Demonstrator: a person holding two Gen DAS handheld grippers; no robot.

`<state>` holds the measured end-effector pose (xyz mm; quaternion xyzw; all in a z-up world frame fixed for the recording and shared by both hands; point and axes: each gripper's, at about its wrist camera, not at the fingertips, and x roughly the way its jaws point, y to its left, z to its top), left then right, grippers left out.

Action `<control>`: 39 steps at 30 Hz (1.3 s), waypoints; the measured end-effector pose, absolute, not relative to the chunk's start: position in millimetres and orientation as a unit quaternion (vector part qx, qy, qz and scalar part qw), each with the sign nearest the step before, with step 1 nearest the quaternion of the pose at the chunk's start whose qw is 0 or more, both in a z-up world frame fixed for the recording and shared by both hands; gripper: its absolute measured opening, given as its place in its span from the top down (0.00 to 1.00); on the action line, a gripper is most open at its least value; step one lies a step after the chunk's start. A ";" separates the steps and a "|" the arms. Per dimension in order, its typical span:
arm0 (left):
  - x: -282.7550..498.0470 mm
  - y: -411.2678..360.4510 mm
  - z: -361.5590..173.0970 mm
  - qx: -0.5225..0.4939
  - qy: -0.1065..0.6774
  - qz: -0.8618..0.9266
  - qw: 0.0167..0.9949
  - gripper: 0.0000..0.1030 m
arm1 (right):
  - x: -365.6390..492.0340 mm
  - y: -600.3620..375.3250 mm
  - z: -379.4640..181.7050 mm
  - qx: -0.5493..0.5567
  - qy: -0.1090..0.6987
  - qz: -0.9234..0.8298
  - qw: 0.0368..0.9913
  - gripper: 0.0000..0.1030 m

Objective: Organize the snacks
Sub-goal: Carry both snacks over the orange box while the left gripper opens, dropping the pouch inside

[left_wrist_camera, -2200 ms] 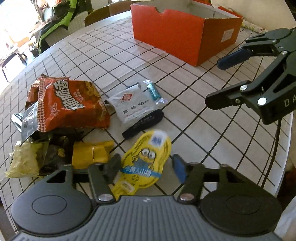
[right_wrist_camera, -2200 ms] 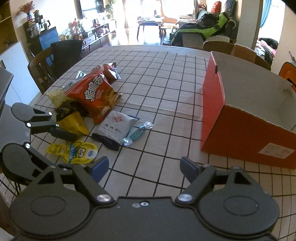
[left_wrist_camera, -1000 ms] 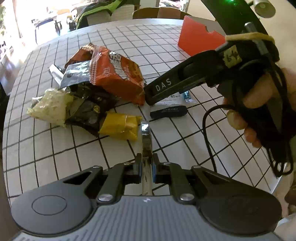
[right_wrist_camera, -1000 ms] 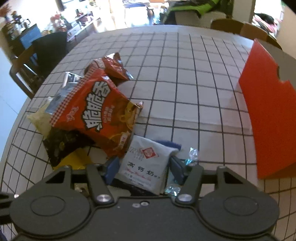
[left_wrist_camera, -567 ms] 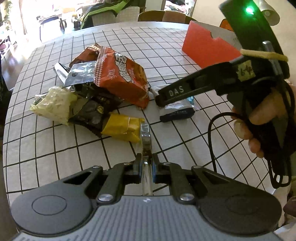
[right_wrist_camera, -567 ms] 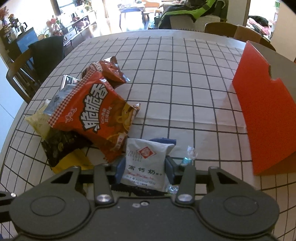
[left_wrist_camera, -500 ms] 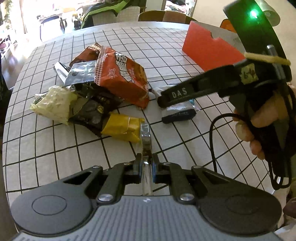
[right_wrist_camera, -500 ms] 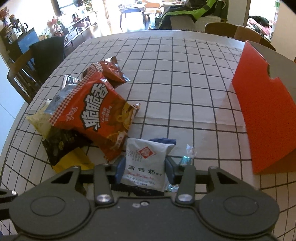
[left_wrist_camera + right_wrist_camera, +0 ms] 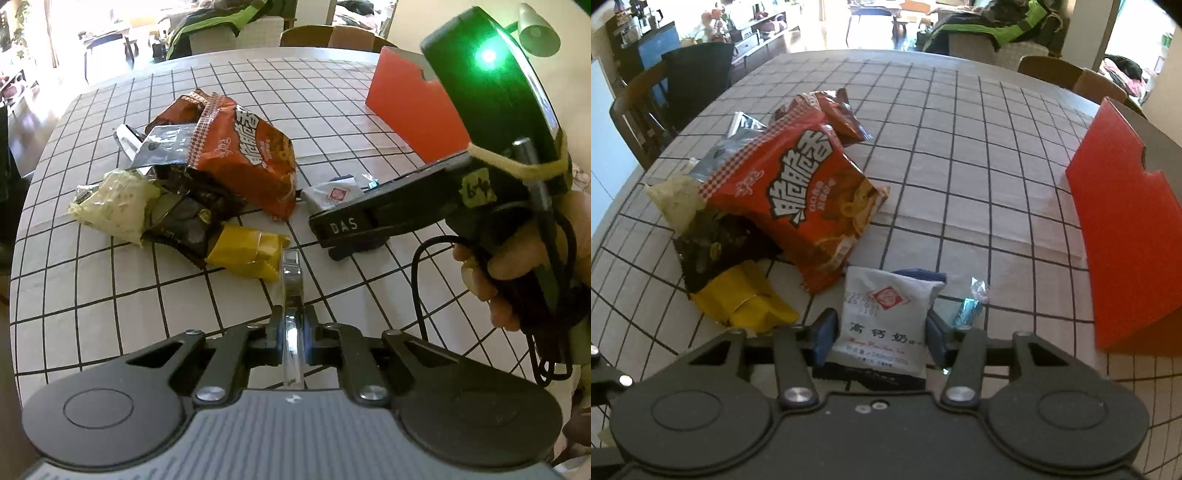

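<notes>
A: Where is the white pouch point(image 9: 882, 317)?
B: Between the pads of the right hand-held gripper point(image 9: 879, 334), on the table point(image 9: 979, 177). The pads touch its sides and the jaws are opening a little. Under it lies a dark packet point(image 9: 871, 374).

A: What is just beside that hand-held gripper?
B: To its right, a small teal candy point(image 9: 967, 306). To its left, a yellow packet point(image 9: 746, 299). Ahead and left, a big red bag point(image 9: 798, 199) lies over a black bag point(image 9: 713, 240) and a pale bag point(image 9: 674, 201). Farther ahead is a brown bag point(image 9: 838, 112). Far to its right stands the orange box point(image 9: 1130, 236).

A: And the left hand-held gripper point(image 9: 291, 332)?
B: Clenched on a thin flat wrapper point(image 9: 291, 280), seen edge-on, held above the table. The yellow packet lies just ahead of its tips, to the left.

A: Who holds the right one?
B: A hand point(image 9: 517, 254) around its grip, at the right of the left view.
</notes>
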<state>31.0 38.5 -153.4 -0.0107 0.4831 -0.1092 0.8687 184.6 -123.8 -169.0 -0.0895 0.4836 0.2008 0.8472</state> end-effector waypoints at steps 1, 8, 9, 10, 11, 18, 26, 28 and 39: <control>31.2 38.7 -153.3 -0.012 0.483 -0.108 0.869 0.90 | 184.4 -124.6 -168.4 -0.088 0.483 0.200 0.848 0.55; 29.5 42.1 -149.7 -0.030 0.476 -0.107 0.872 0.90 | 174.6 -134.4 -153.7 -0.072 0.475 0.203 0.853 0.56; 29.1 41.8 -148.4 -0.030 0.475 -0.107 0.873 0.90 | 172.2 -136.3 -149.8 -0.067 0.473 0.205 0.854 0.56; 28.7 41.4 -147.1 -0.032 0.474 -0.107 0.874 0.90 | 169.7 -138.5 -146.4 -0.064 0.472 0.206 0.855 0.56; 28.6 41.0 -146.0 -0.030 0.472 -0.107 0.875 0.90 | 166.8 -141.0 -142.1 -0.061 0.470 0.207 0.856 0.56; 30.5 33.7 -131.9 -0.041 0.466 -0.121 0.875 0.90 | 153.6 -171.7 -110.9 -0.029 0.461 0.206 0.863 0.56; 46.1 7.5 -113.1 -0.028 0.454 -0.113 0.883 0.90 | 154.1 -223.2 -76.7 -0.002 0.441 0.201 0.875 0.56; 53.1 -1.4 -106.8 -0.031 0.453 -0.112 0.884 0.90 | 158.0 -239.4 -71.0 0.006 0.440 0.202 0.875 0.56; 104.6 -87.8 -58.3 0.000 0.416 -0.136 0.899 0.90 | 199.4 -322.6 -46.8 0.024 0.413 0.198 0.889 0.56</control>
